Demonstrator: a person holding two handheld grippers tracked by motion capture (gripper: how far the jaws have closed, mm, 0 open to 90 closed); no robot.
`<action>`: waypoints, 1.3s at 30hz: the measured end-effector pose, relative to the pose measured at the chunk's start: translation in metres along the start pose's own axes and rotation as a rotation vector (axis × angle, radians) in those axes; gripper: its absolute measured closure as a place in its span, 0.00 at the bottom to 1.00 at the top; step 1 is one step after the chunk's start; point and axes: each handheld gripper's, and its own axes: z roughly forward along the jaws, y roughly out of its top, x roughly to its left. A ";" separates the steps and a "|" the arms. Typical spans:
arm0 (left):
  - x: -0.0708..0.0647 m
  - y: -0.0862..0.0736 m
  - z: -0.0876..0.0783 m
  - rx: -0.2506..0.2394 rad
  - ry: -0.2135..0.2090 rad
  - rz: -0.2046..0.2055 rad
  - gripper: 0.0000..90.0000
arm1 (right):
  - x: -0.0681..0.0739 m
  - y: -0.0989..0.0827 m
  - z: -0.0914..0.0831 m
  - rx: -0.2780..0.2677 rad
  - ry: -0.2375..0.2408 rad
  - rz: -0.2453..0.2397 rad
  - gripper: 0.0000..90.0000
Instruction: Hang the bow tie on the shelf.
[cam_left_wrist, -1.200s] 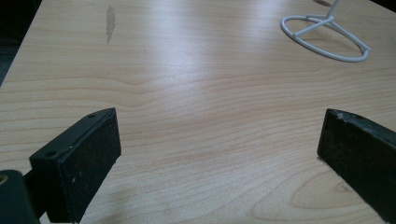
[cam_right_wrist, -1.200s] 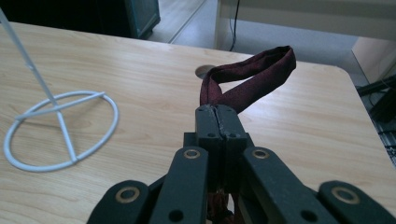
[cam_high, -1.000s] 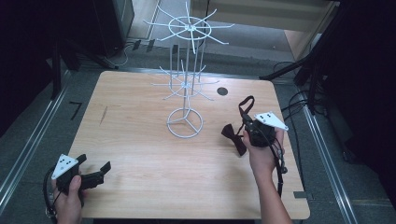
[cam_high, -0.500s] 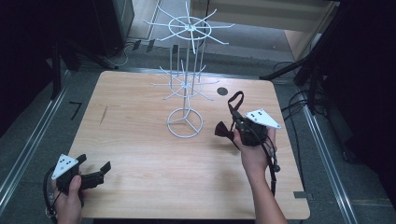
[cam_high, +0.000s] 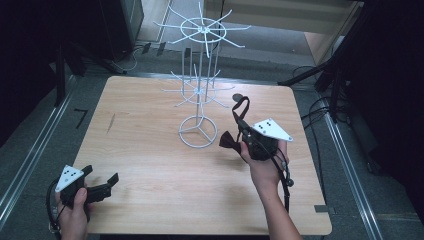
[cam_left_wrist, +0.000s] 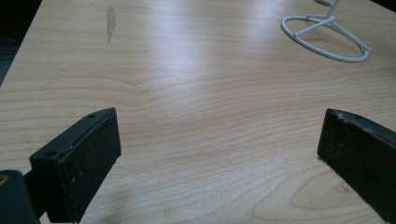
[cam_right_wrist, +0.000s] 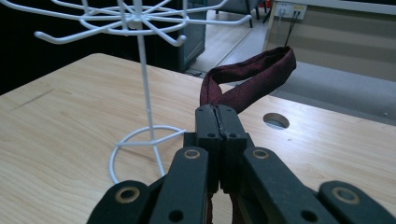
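Strap: a dark red fabric strap (cam_right_wrist: 252, 79), looped, with what looks like a bow-tie knot hanging at its lower end (cam_high: 230, 141); you hold it lifted just above the table, right of centre.
Right gripper: your right gripper (cam_right_wrist: 218, 122) is clamped tight on the strap, jaws pressed together with the cloth pinched between them; the free loop rises above and beyond the jaw tips.
Left gripper: your left gripper (cam_left_wrist: 219, 149) is spread wide and holds nothing; it sits low at the near left corner of the table (cam_high: 150, 150), well apart from the strap.
Stand: a white wire stand (cam_high: 199, 85) sits at the middle of the table toward its far edge, on a ring base (cam_high: 198, 132), with a thin upright pole and two tiers of hooked arms; nothing hangs on any hook.
Key relation: the stand lies to the left of and a little beyond your right gripper; the ring base is near the hanging knot, not touching it. In the right gripper view the upper hooks (cam_right_wrist: 112, 25) spread above and left of the loop.
Long axis: the strap runs roughly upright from the knot up to the loop.
Nearer hand: your right hand (cam_high: 262, 167) is far closer to the stand.
Likely next move: probably lifting the loop up and leftward over a hook tip.
Table hole: a small round hole (cam_right_wrist: 275, 120) lies beyond the strap.
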 end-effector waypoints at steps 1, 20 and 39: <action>0.000 0.000 0.000 0.000 0.000 0.000 0.00 | 0.001 0.000 0.000 -0.004 0.003 -0.002 1.00; 0.000 0.000 0.000 0.002 0.003 -0.001 0.00 | 0.010 0.021 -0.020 -0.057 0.027 -0.005 1.00; 0.000 0.000 0.000 0.002 0.000 -0.005 0.00 | 0.026 0.014 0.000 -0.032 0.088 0.017 1.00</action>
